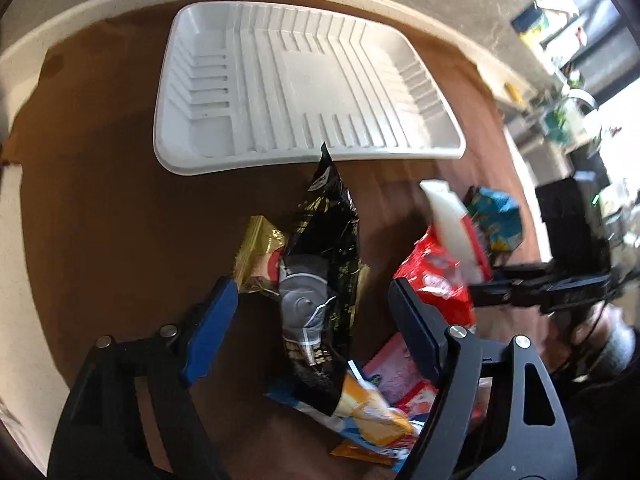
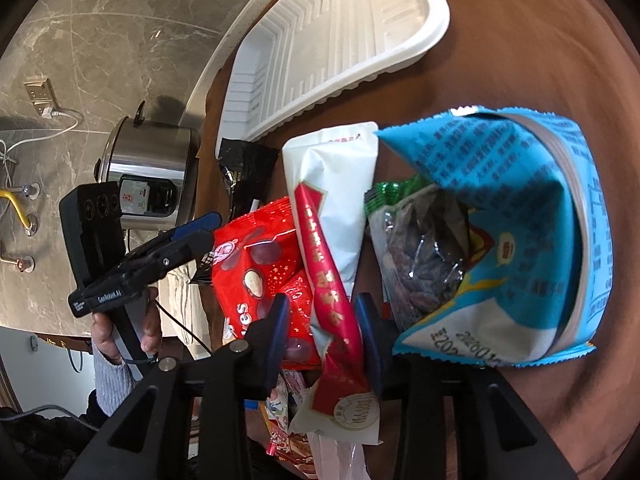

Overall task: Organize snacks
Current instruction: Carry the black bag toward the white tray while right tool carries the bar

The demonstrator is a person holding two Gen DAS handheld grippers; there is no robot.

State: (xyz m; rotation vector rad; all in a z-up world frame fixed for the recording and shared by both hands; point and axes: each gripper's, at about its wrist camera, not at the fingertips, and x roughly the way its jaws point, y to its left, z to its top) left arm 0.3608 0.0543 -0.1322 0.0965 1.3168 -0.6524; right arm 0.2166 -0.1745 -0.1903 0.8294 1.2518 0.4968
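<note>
A white ribbed tray (image 1: 304,92) lies empty on the brown table; it also shows in the right wrist view (image 2: 340,40). My left gripper (image 1: 316,320) is open around a black and gold snack packet (image 1: 320,264) that lies over a gold packet (image 1: 260,248). My right gripper (image 2: 322,324) is shut on a white and red snack packet (image 2: 332,224) and holds it above the pile; the packet shows blurred in the left wrist view (image 1: 452,224). A red candy bag (image 2: 256,264), a blue bag (image 2: 520,240) and a clear bag of dark nuts (image 2: 424,248) lie beneath it.
Several more packets (image 1: 372,404) lie near my left gripper's base. A steel rice cooker (image 2: 152,172) stands on the marble counter beyond the table edge. The table has a cream rim (image 1: 80,12).
</note>
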